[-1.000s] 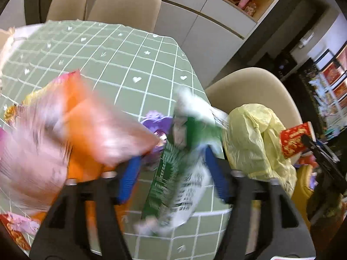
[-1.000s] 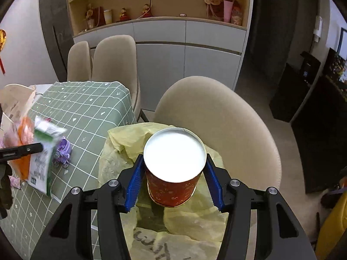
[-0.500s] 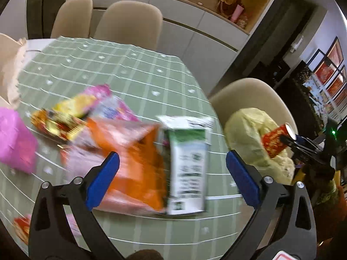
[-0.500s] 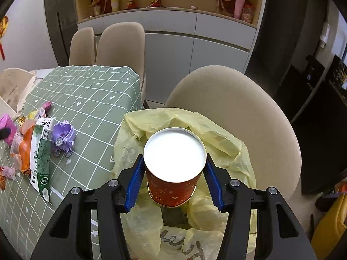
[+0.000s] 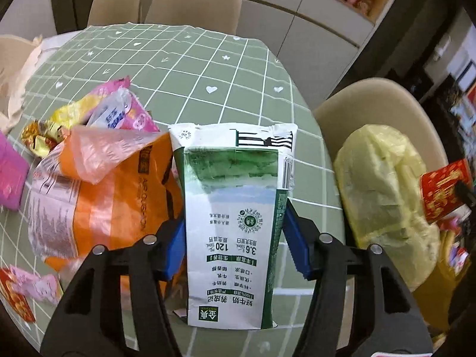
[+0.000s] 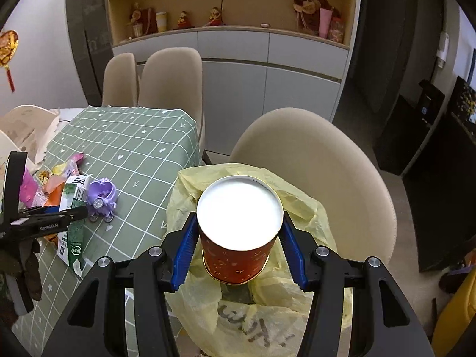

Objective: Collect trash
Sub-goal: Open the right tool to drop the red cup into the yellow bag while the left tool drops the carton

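Left tongs (image 5: 235,238), jaws just closing, pinch flattened green-and-white milk carton (image 5: 235,208) lying on green checked surface (image 5: 184,68). Right tongs (image 6: 239,250) clamp red paper cup (image 6: 238,238) above yellow plastic bag (image 6: 297,208).

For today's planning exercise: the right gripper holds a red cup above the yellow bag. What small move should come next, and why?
Probably open the right gripper: the red cup hangs directly over the yellow bag, whose mouth gapes beneath it.

Grey cabinet (image 6: 267,68) against back wall; wooden shelves (image 6: 232,3) above it, beige chairs (image 6: 169,80) before it, dark floor (image 6: 383,184) beside.
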`<act>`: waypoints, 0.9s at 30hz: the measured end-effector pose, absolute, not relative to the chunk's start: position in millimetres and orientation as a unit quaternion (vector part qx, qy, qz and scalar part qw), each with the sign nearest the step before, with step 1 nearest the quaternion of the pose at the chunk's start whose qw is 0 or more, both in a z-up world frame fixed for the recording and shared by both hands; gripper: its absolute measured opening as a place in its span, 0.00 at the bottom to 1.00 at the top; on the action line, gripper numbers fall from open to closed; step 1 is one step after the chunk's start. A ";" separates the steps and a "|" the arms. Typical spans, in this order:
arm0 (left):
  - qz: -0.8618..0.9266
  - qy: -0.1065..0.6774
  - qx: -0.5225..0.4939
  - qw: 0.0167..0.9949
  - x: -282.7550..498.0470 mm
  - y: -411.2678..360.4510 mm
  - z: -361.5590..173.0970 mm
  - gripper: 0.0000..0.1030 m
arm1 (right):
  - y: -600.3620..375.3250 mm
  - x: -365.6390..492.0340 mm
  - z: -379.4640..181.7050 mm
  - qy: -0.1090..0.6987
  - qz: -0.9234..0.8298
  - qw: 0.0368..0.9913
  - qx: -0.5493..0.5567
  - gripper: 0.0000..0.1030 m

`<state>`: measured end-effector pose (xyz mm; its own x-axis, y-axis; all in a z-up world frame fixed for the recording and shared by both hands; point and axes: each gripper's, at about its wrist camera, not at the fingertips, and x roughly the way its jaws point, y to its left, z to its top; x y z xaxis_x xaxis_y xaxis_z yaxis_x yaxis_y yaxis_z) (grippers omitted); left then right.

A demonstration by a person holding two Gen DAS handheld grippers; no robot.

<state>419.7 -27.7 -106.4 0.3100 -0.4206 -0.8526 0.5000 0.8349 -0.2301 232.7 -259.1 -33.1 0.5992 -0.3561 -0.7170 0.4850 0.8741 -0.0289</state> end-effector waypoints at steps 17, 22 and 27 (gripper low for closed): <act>-0.352 0.392 0.013 0.850 348.5 -68.9 43.2 0.53 | -298.4 194.5 23.1 0.307 -0.183 0.931 0.079 0.50; -0.408 0.398 0.001 0.822 328.5 -124.3 45.4 0.54 | -321.2 172.5 25.2 0.300 -0.191 0.930 0.088 0.50; -0.437 0.419 -0.005 0.796 314.7 -176.7 26.3 0.54 | -344.8 152.3 22.2 0.301 -0.203 0.927 0.097 0.50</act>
<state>314.7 -176.7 26.3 0.2671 -0.6997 -0.6626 0.6917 0.6179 -0.3737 152.3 -344.8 22.2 0.7363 -0.3174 -0.5975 0.4340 0.8991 0.0571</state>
